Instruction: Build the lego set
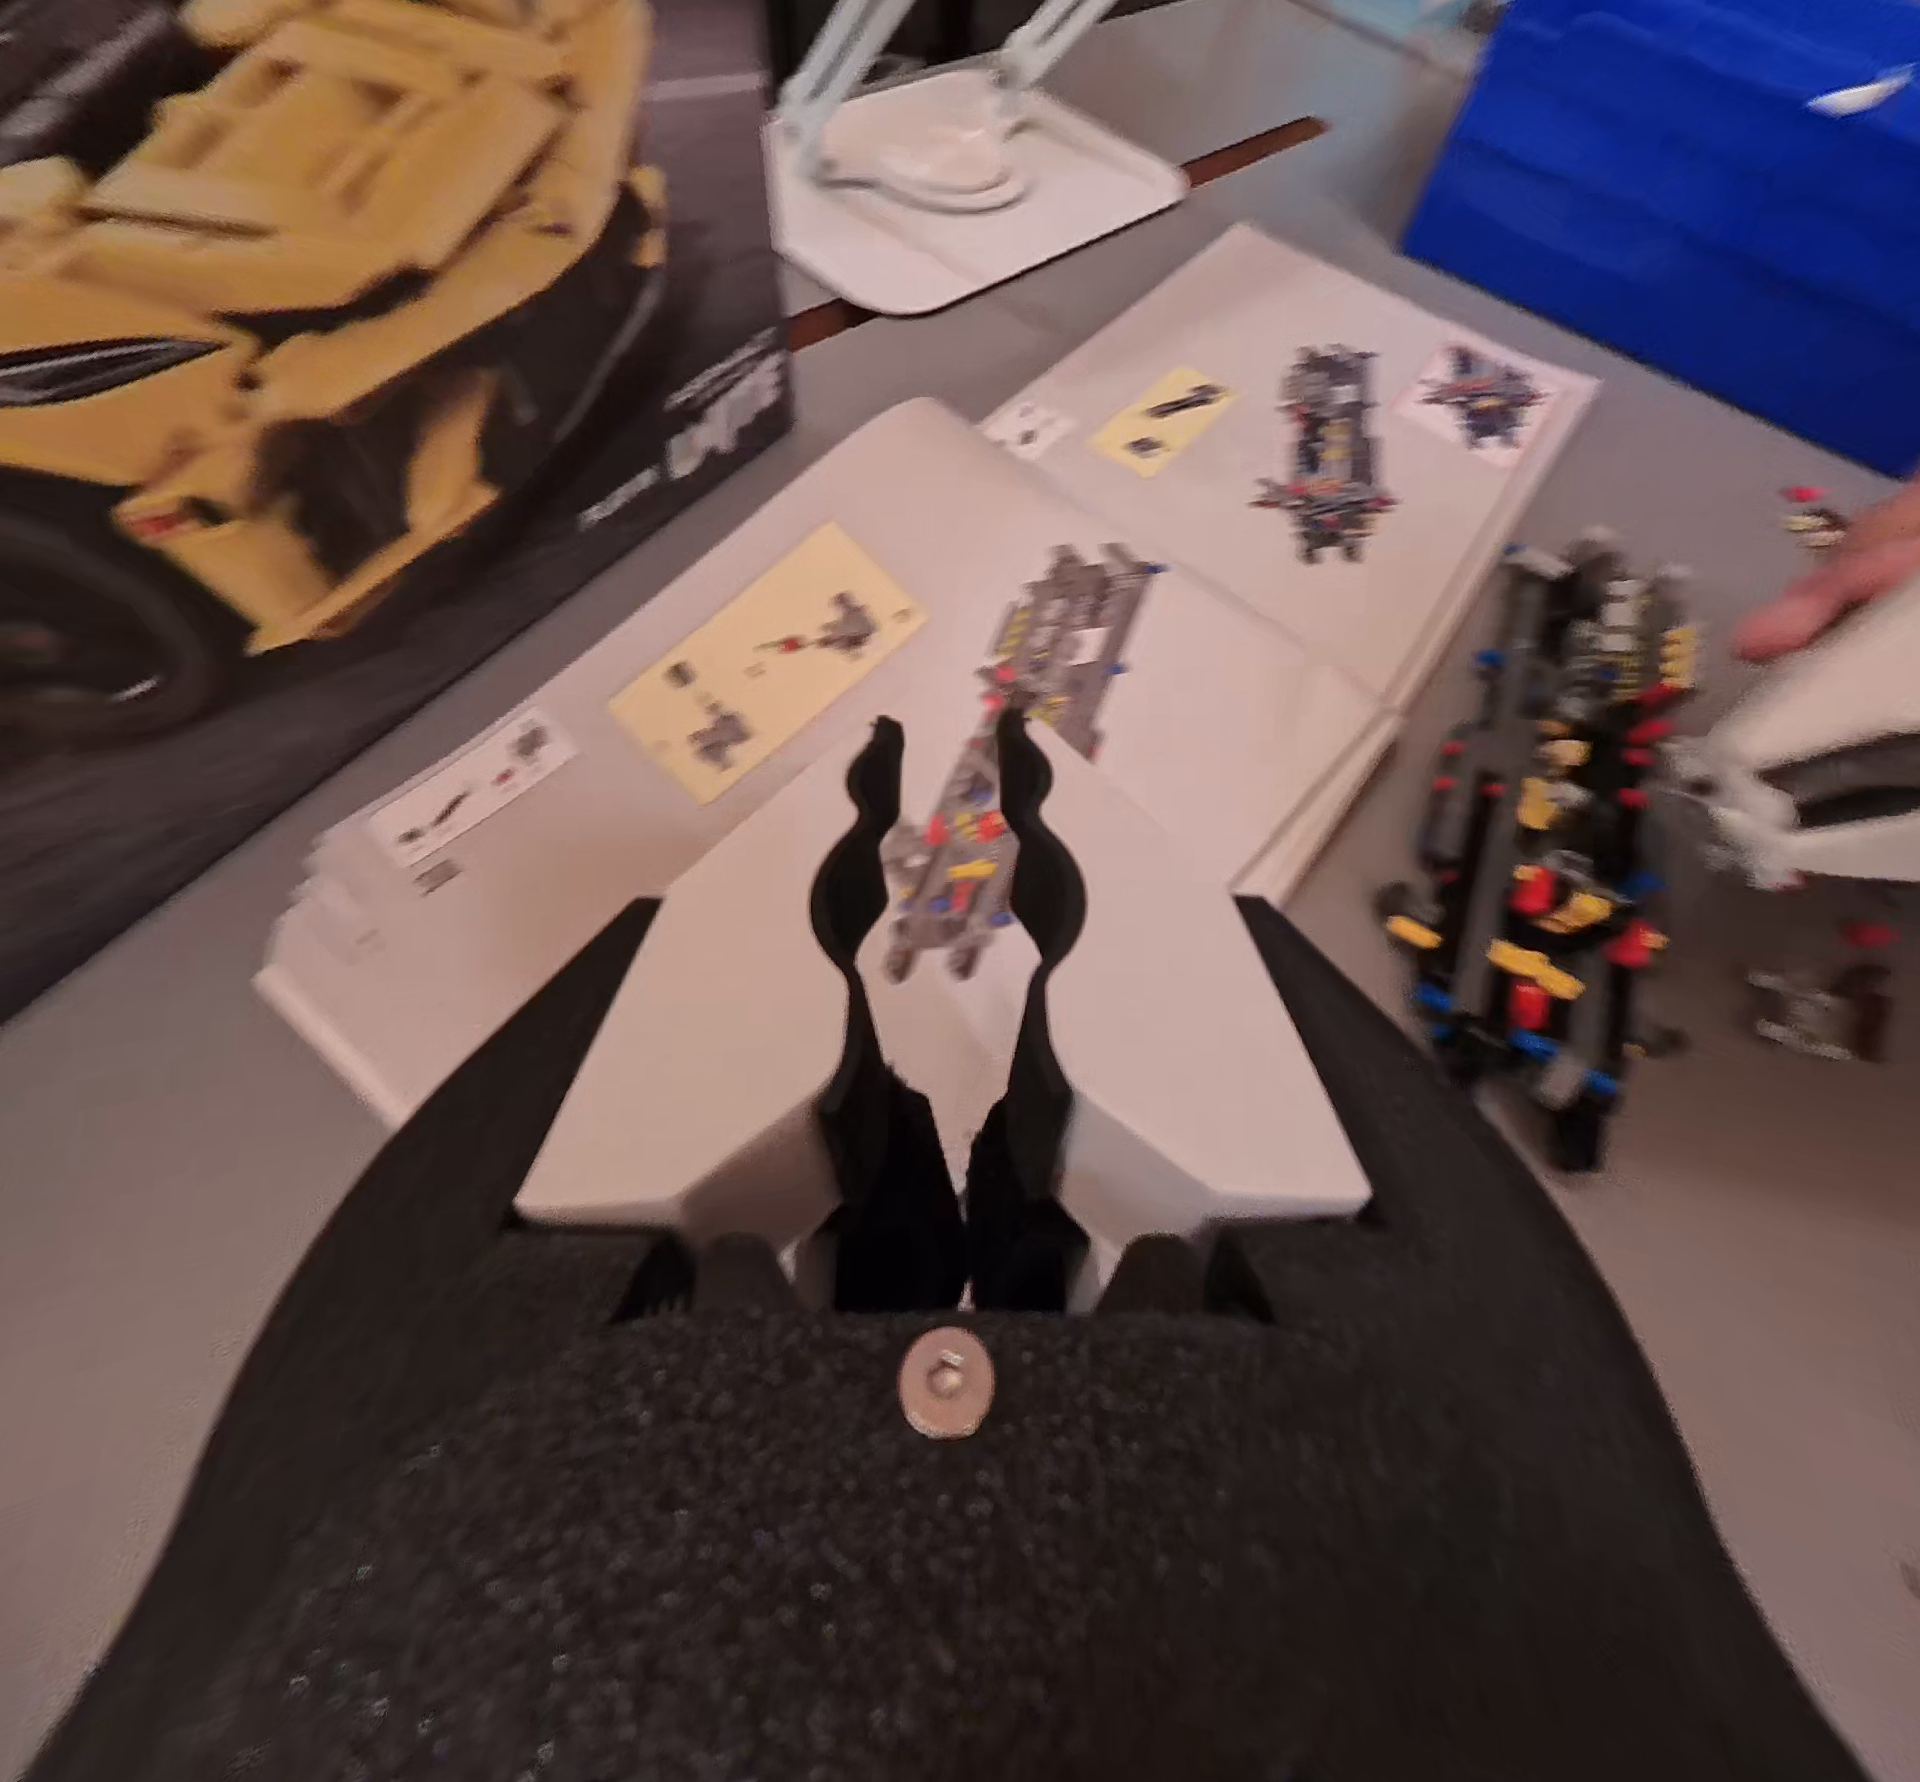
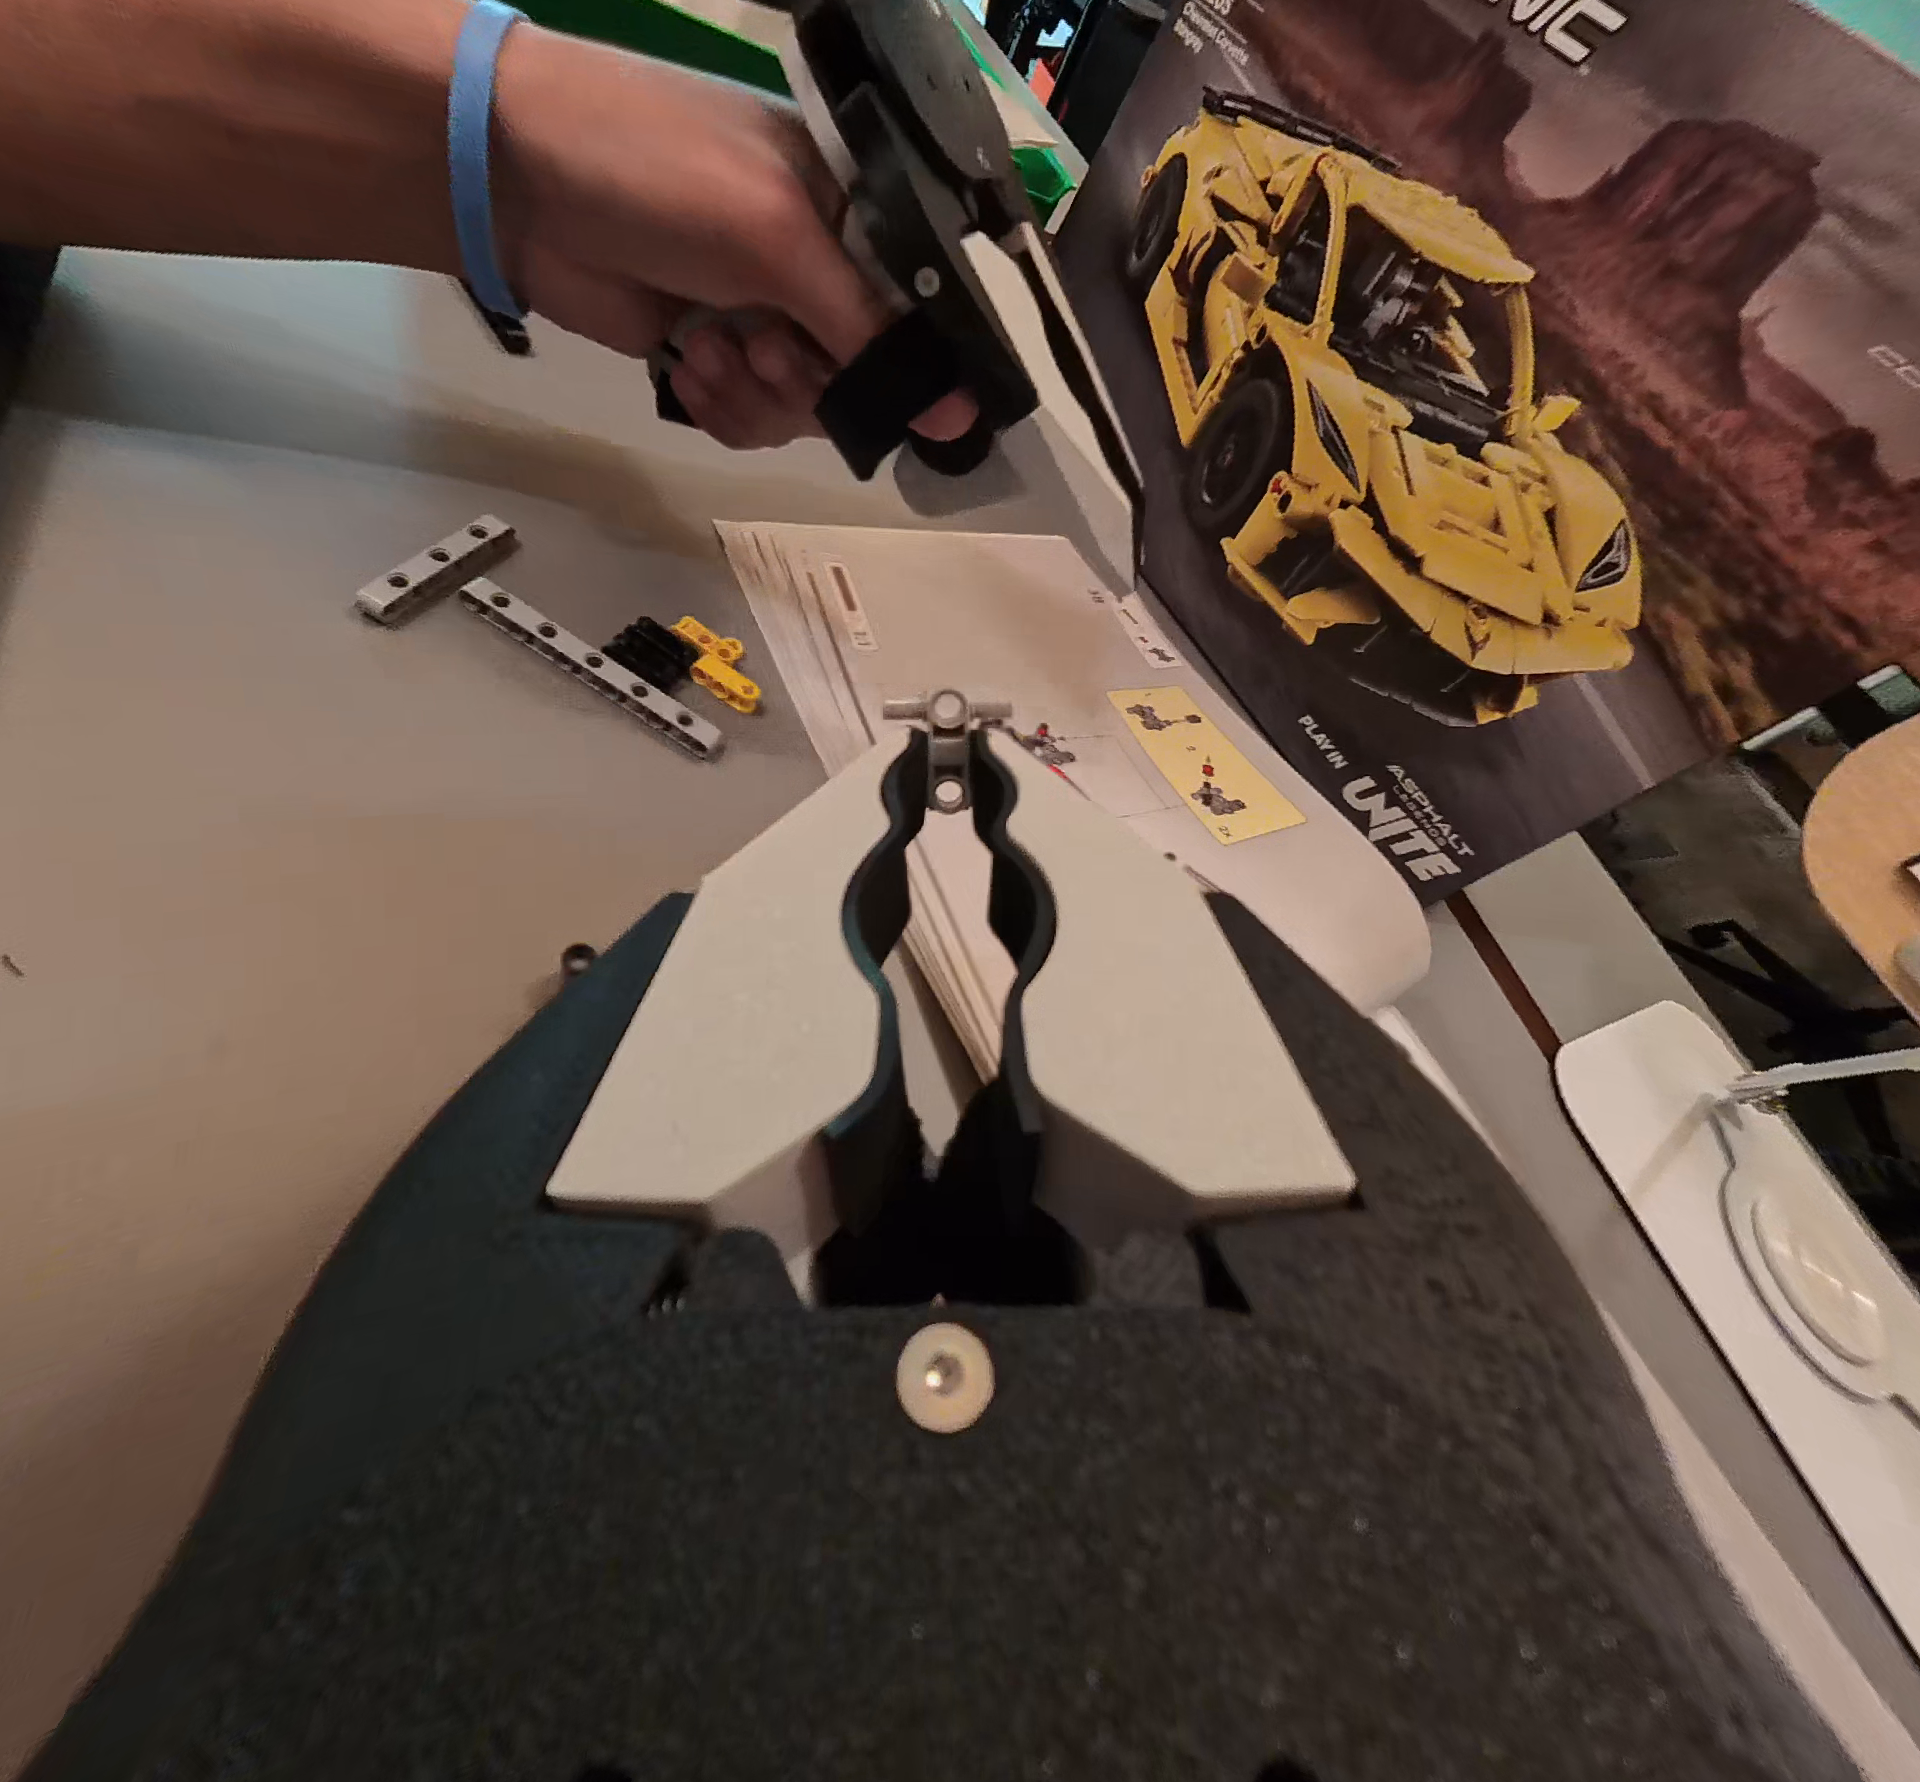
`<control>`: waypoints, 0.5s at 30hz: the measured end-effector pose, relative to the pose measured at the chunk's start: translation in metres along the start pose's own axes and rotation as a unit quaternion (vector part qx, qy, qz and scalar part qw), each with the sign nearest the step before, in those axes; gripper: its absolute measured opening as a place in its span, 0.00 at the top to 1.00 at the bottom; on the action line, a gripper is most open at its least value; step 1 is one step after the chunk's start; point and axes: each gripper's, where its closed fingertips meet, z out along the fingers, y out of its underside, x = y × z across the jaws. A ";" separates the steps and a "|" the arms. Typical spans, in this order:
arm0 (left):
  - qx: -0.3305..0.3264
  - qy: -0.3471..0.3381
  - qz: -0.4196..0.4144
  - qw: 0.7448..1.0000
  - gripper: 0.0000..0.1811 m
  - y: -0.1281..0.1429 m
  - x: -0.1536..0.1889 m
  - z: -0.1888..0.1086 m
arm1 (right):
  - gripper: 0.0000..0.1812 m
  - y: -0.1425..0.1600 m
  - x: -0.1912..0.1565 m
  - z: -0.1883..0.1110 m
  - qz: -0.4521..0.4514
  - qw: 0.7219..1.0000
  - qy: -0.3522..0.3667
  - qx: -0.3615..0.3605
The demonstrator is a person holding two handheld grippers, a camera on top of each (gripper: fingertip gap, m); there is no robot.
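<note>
Right wrist view: the right gripper [image 2: 948, 745] pinches a small grey connector [image 2: 947, 733] above the manual [image 2: 977, 610] — the left gripper [image 1: 943, 730], slightly parted and empty, hovers over pages beside the chassis [image 1: 1548, 839].

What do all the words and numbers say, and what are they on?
I don't read writing out, only where it is.
Set box: big white lettering along the top, a red logo patch, smaller white print by the car.
Instruction booklet: tiny numbers, too small to read.
</note>
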 end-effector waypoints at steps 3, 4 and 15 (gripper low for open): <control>0.016 0.065 0.013 0.998 0.90 -0.007 0.032 0.003 | 0.97 -0.001 0.005 -0.004 -0.018 1.000 0.016 -0.001; 0.018 0.082 0.016 0.996 0.90 -0.007 0.040 0.003 | 0.97 -0.003 0.006 -0.006 -0.022 1.000 0.020 0.007; 0.013 0.354 -0.078 0.932 0.86 -0.013 0.113 -0.031 | 0.97 -0.028 0.020 -0.027 0.023 0.991 0.030 0.130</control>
